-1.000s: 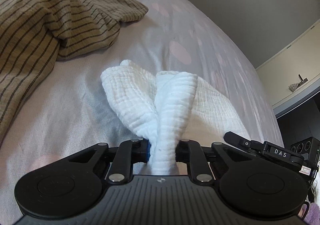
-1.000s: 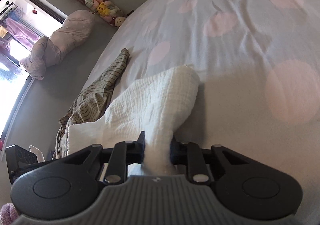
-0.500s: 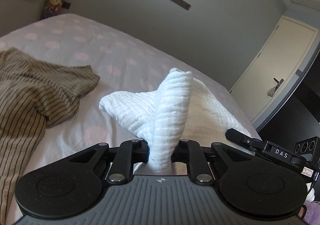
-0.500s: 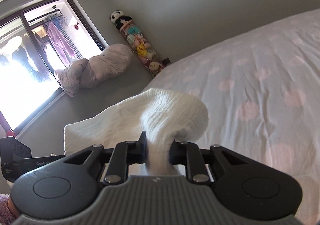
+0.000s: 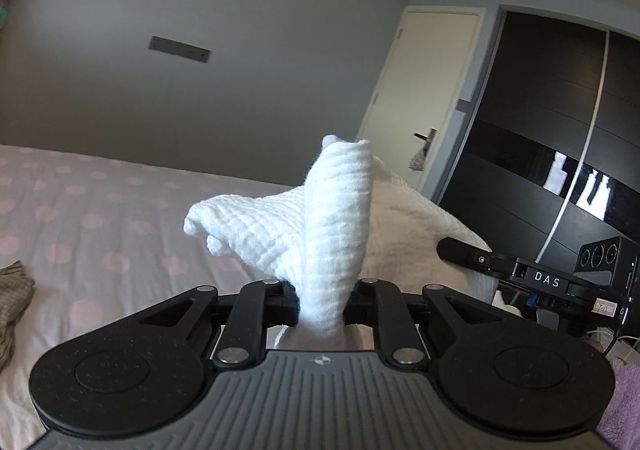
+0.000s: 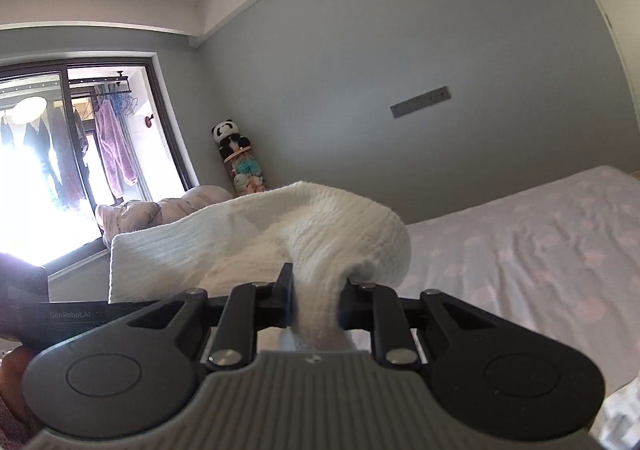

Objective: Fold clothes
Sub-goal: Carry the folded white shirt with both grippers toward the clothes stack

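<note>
White crinkled cloth hangs between our two grippers, above the bed. Our left gripper pinches one bunched end of it, jaws narrow, the fabric standing up in a rolled peak above the fingers. Our right gripper clamps another bunched part, which bulges over the fingers and stretches away to the left in a flat sheet. From the left wrist we see the right gripper's body just beyond the cloth. Pink-dotted sheets cover the bed. A striped garment lies at its left edge. Beyond stand a cream door and a window.
</note>
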`<state>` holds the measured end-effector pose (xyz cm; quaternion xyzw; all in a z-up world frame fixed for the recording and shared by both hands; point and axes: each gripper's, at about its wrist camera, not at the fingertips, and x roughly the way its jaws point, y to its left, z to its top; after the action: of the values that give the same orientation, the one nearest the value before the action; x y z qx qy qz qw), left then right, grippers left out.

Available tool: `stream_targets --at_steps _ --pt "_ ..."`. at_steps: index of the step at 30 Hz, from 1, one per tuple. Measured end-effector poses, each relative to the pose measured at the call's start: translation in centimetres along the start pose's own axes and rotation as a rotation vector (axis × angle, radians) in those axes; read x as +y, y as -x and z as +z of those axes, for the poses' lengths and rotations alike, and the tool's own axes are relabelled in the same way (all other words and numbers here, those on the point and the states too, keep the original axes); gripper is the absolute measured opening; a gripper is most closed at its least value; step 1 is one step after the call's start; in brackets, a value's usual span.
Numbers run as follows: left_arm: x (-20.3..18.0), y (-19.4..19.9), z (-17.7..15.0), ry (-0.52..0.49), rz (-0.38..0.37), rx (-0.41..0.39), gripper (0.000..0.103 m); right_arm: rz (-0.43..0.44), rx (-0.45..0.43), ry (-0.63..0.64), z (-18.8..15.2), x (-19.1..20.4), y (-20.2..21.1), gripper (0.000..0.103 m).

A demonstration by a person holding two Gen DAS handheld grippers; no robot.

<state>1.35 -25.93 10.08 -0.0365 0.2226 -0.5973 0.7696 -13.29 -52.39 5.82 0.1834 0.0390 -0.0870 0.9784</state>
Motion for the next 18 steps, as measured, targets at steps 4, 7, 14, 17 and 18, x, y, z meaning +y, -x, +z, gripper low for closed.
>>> stream_targets --at_steps 4,7,14,17,18 --pt "-5.9 -3.8 1.6 -0.085 -0.109 0.015 0.013 -0.095 -0.034 0.072 3.9 -2.1 6.6 0.021" --pt "-10.9 -6.4 2.5 -0.148 -0.183 0.031 0.013 -0.173 -0.058 0.123 6.6 -3.9 11.6 0.021" --pt "-21.4 -12.9 2.0 -0.216 -0.358 0.078 0.013 -0.368 -0.082 0.148 11.5 -8.7 22.4 0.021" --pt "-24.4 -16.0 1.0 -0.181 -0.441 0.109 0.013 -0.456 -0.066 0.18 13.3 -10.5 25.8 0.021" --pt "-25.0 -17.0 0.6 -0.167 -0.458 0.121 0.013 -0.482 -0.052 0.192 13.9 -11.1 26.6 0.021"
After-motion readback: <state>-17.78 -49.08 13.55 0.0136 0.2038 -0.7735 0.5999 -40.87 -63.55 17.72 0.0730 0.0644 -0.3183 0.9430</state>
